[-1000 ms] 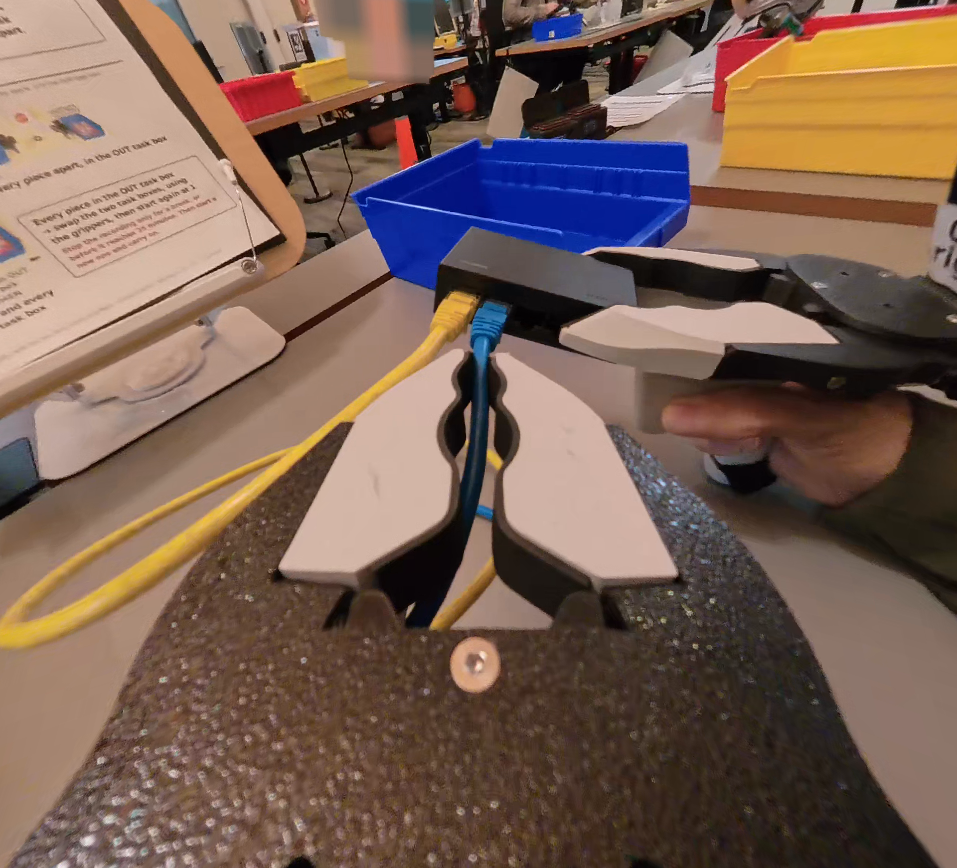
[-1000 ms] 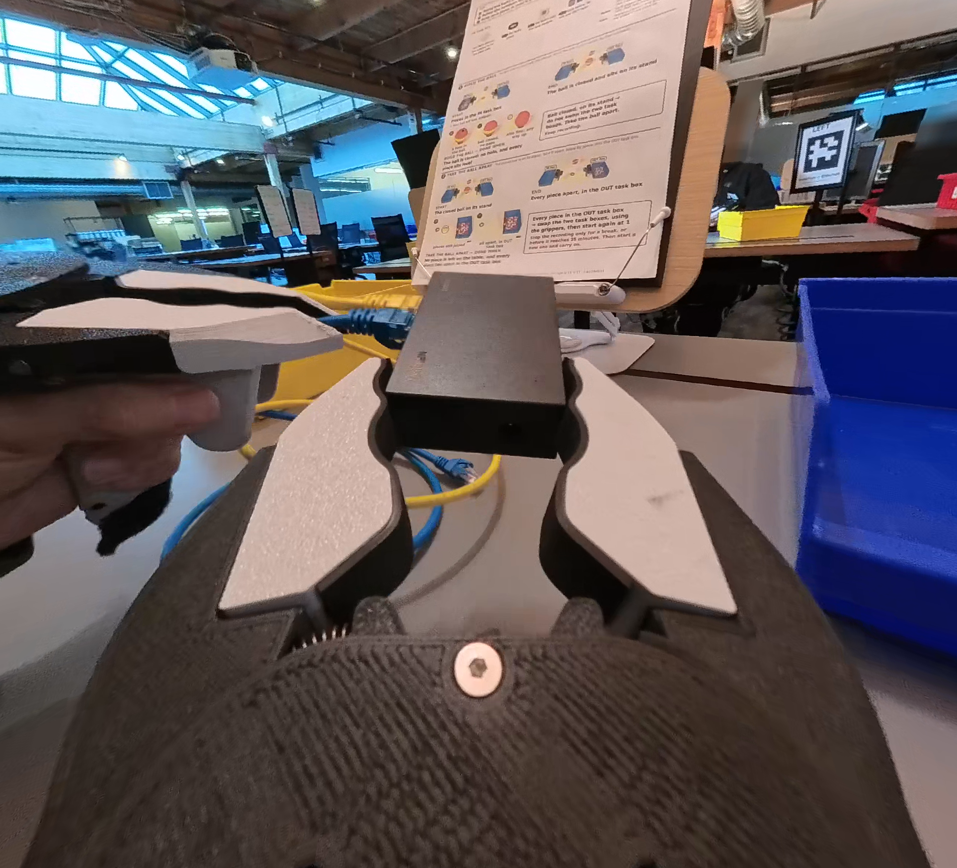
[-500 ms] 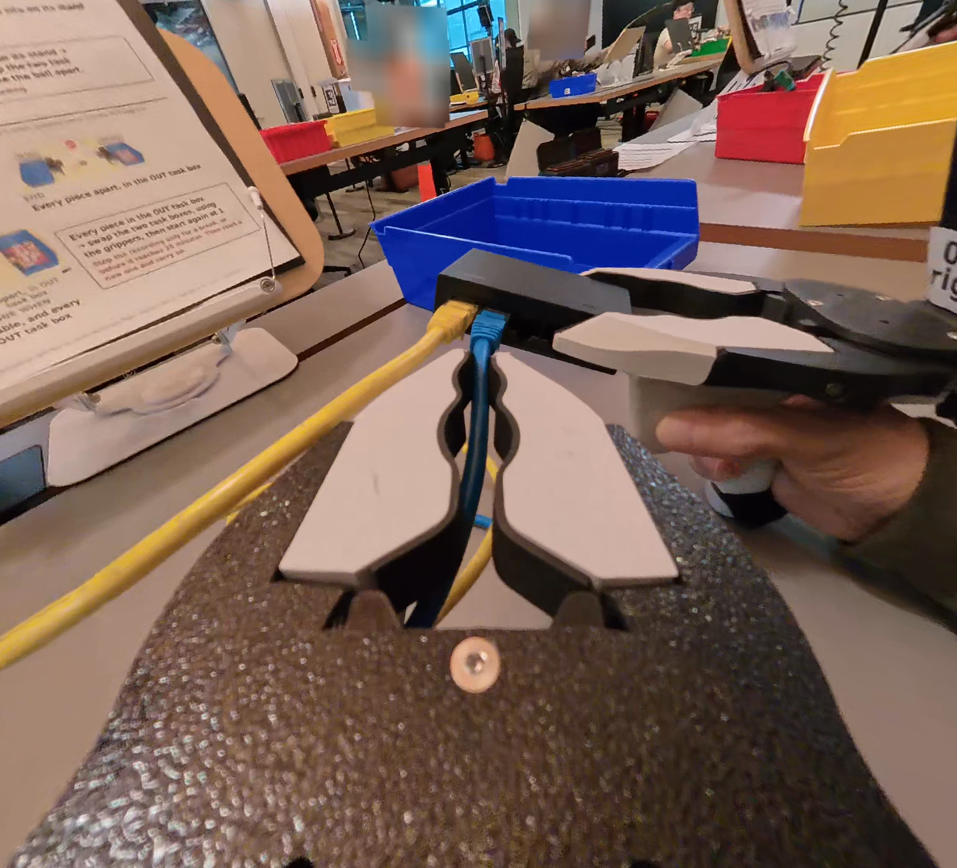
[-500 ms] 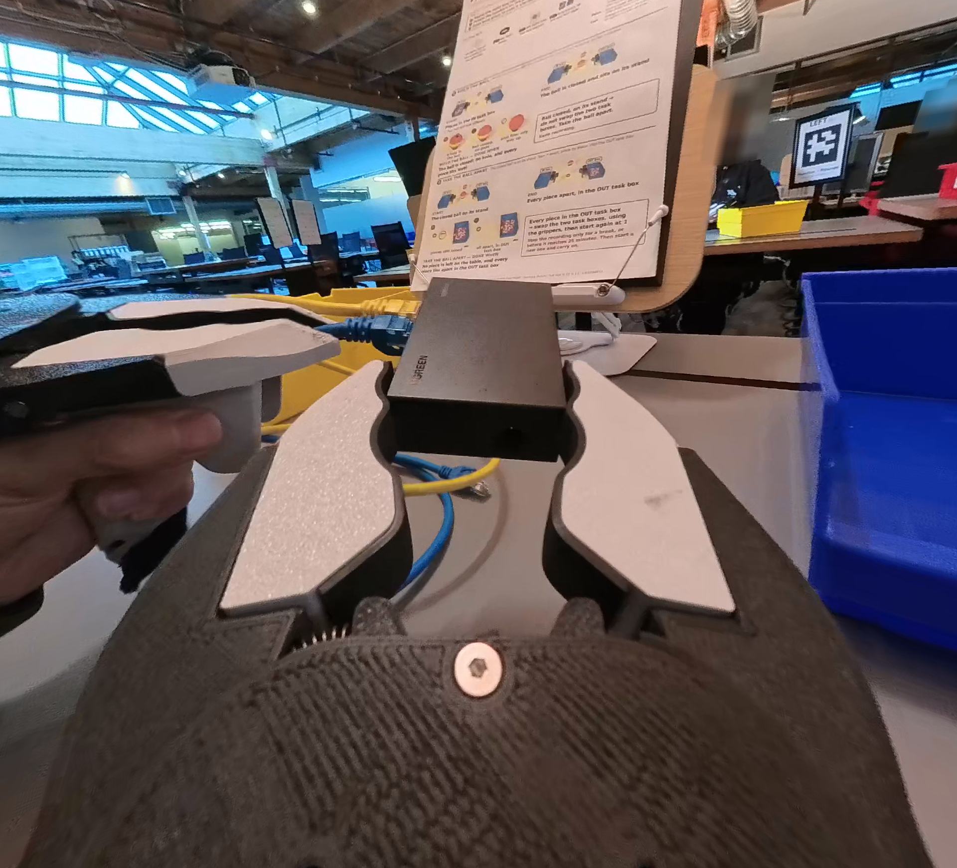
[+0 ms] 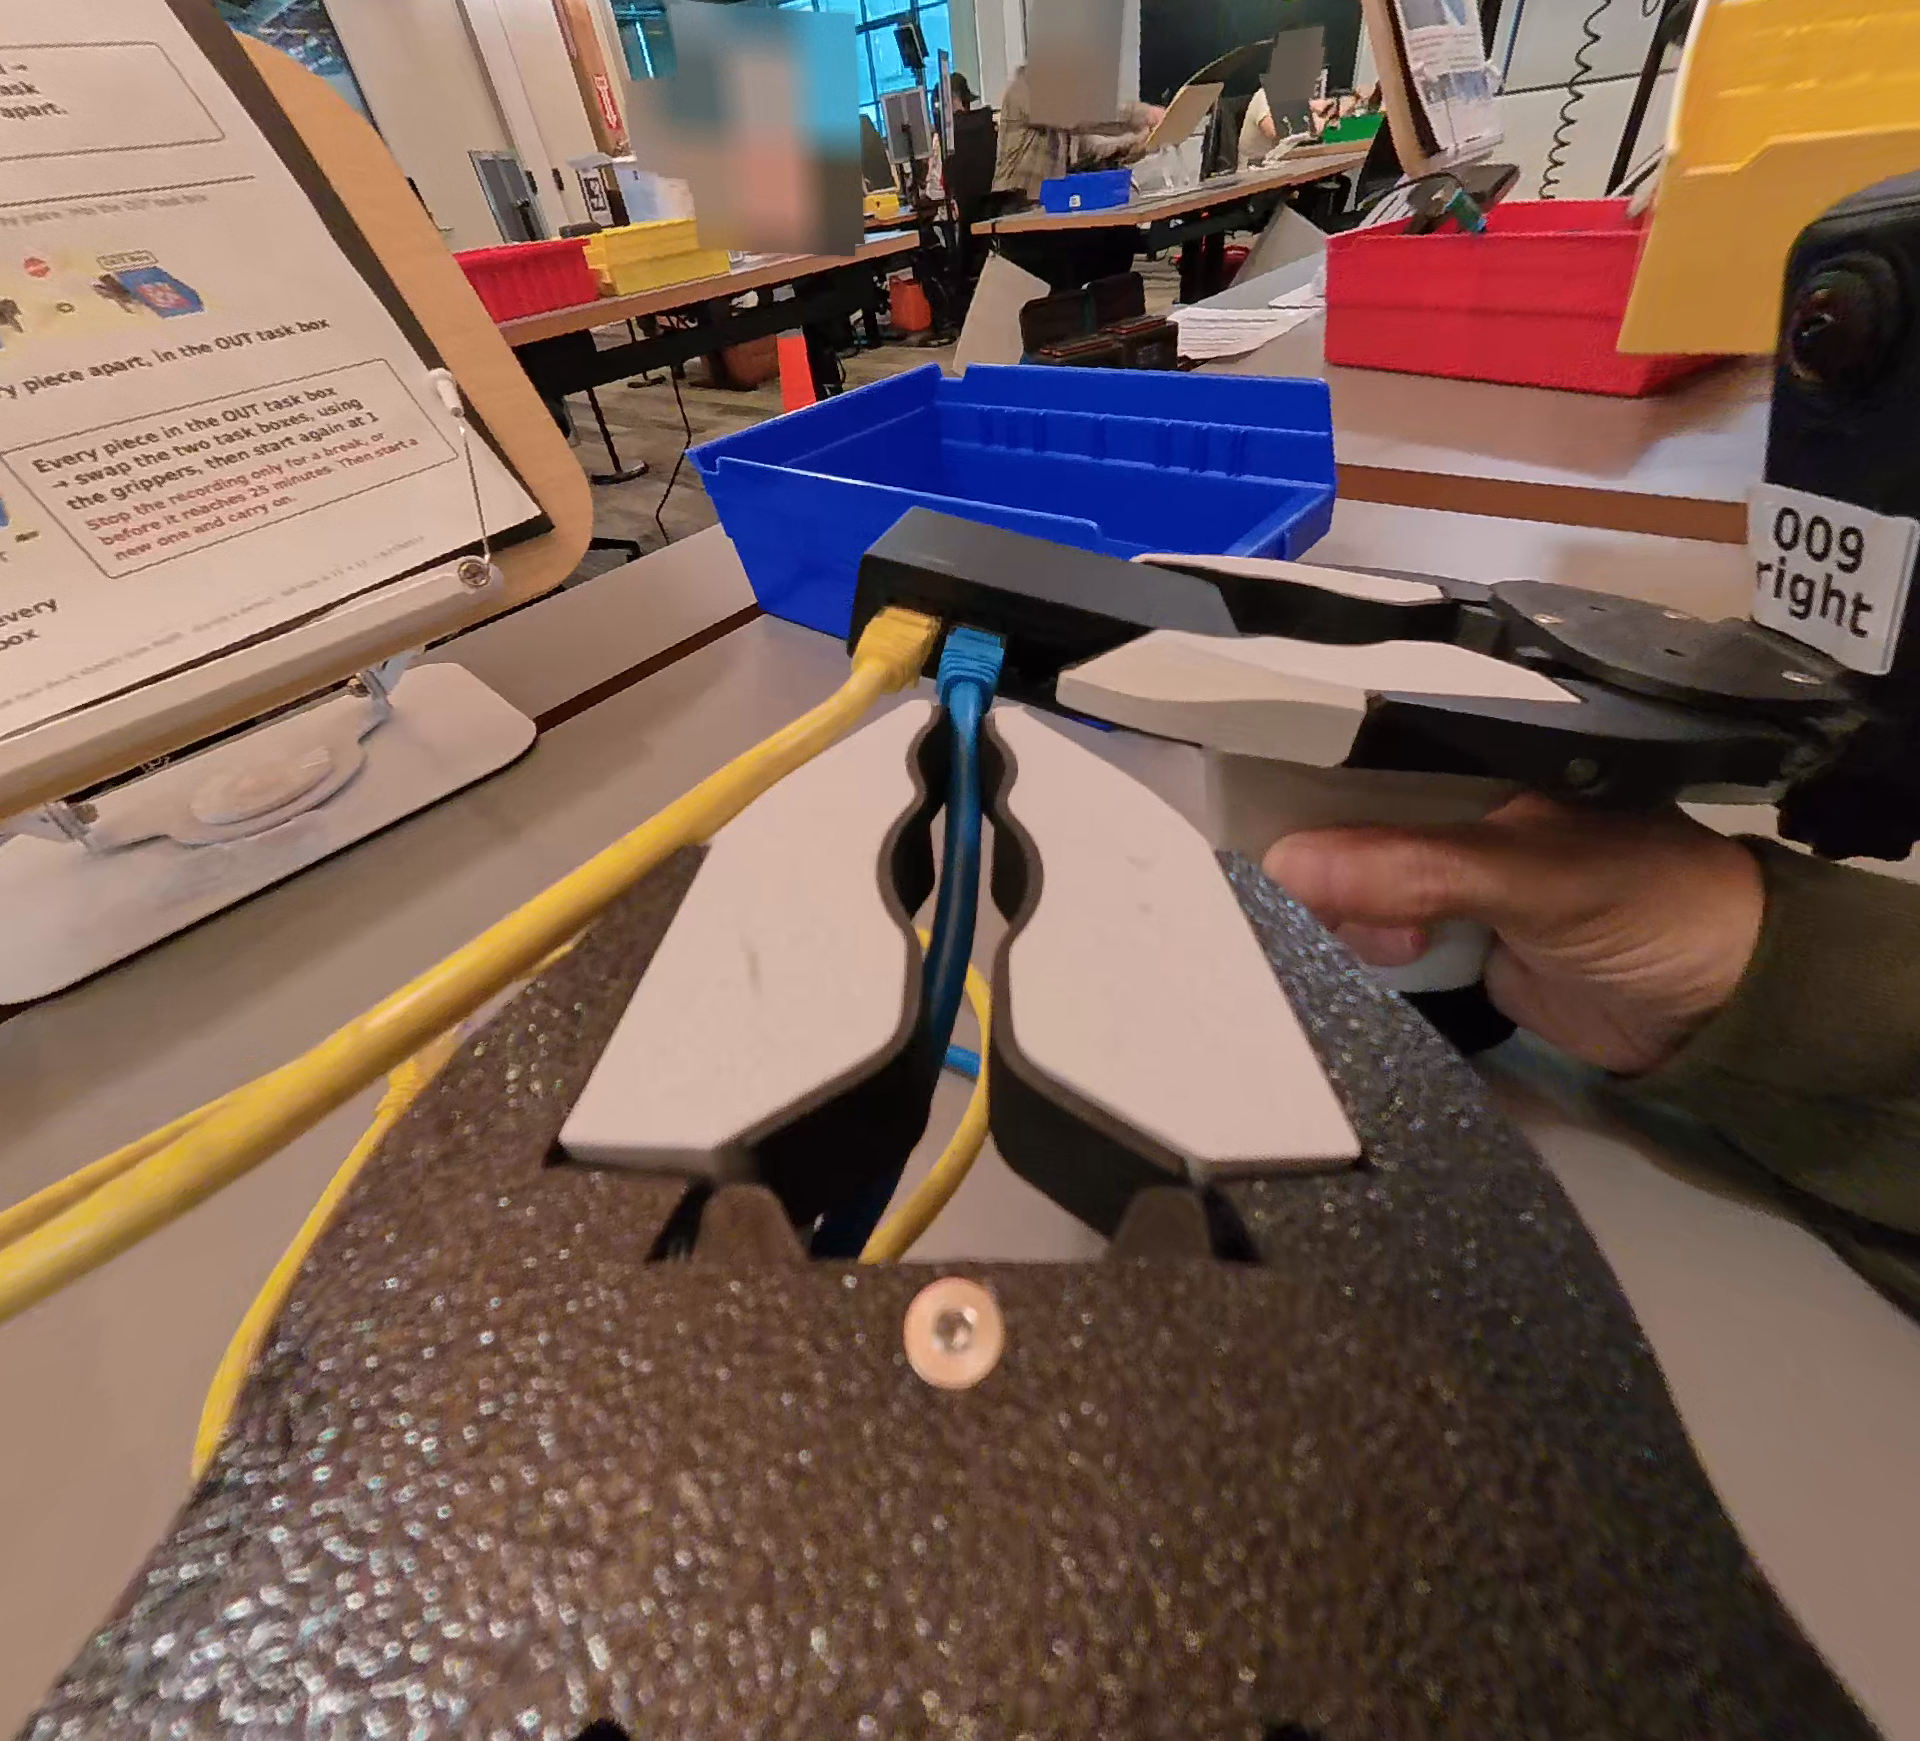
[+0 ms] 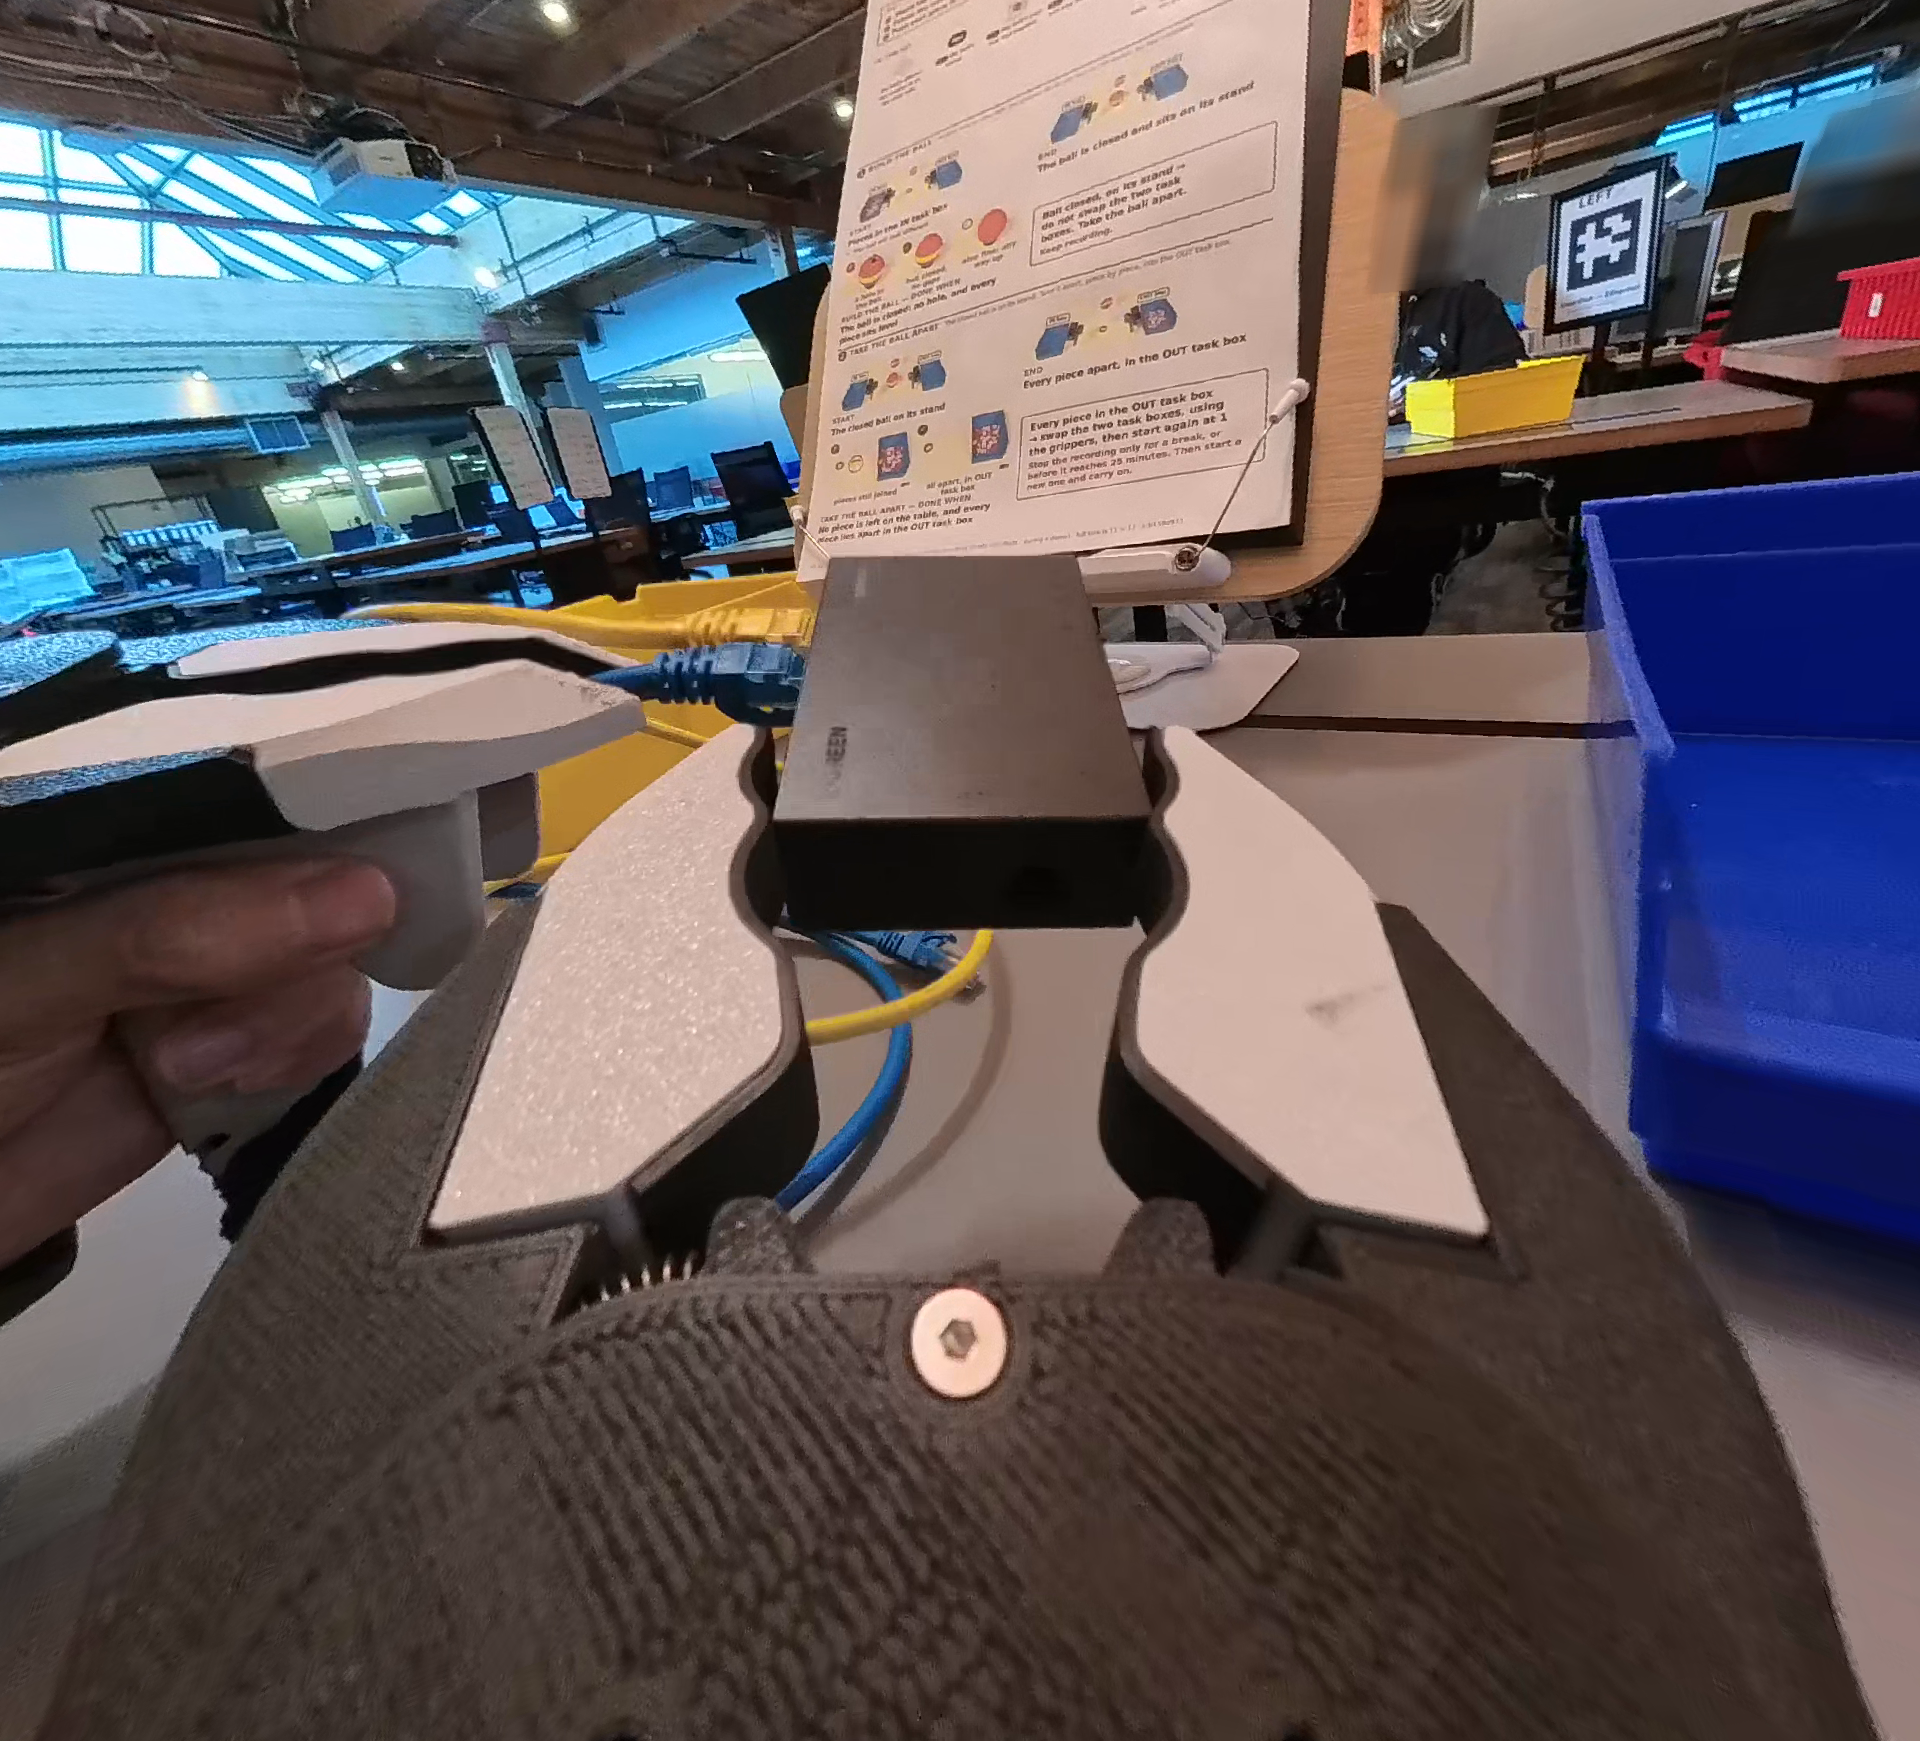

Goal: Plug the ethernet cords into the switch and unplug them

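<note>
- Switch [image 6: 961, 735], a flat black plastic box, is clamped at its near end between the jaws of the right gripper [image 6: 961, 818], which holds it up off the grey table [image 5: 644, 756]
- left gripper [image 5: 961, 818] has its jaws drawn nearly together around the round blue ethernet cord [image 5: 961, 860], just behind that cord's plug
- blue plug [image 5: 971, 652] and the yellow ethernet cord's plug [image 5: 899, 637] both sit in neighbouring ports, so plugging in looks done
- unplugging seems to be what is left: neither cord is out yet
- loose far ends of both cords lie on the table under the switch; a blue plastic bin [image 5: 1039, 444] stands just beyond
</note>
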The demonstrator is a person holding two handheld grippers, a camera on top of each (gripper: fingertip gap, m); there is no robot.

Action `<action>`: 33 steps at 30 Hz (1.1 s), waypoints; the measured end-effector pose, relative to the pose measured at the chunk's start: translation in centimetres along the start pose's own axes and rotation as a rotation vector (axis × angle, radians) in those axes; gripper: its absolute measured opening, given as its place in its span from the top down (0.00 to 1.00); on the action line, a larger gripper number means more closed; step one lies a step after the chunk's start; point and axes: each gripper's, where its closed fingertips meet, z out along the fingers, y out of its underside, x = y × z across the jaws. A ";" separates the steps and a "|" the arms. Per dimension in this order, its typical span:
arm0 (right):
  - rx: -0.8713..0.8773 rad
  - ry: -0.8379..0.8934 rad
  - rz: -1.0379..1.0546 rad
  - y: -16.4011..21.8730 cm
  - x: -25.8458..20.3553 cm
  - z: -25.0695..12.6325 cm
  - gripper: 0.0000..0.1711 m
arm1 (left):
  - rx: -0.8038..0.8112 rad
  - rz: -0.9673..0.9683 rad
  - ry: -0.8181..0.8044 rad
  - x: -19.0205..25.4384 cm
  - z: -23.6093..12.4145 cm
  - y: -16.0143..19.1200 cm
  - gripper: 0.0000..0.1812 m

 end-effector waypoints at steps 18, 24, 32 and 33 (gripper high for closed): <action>-0.037 -0.078 -0.074 0.3 -1.3 -0.3 0.63 | 0.016 0.059 -0.014 -0.5 -0.6 0.4 0.97; -0.050 -0.067 -0.103 0.5 -1.3 -0.3 0.63 | -0.019 0.045 0.053 -0.6 -0.5 0.6 0.97; -0.069 -0.039 -0.112 0.7 -1.0 -0.2 0.63 | -0.120 0.171 0.006 -1.1 0.1 0.9 0.98; -0.068 -0.046 -0.110 0.7 -1.1 -0.2 0.62 | -0.129 0.172 0.002 -1.1 0.1 0.8 0.98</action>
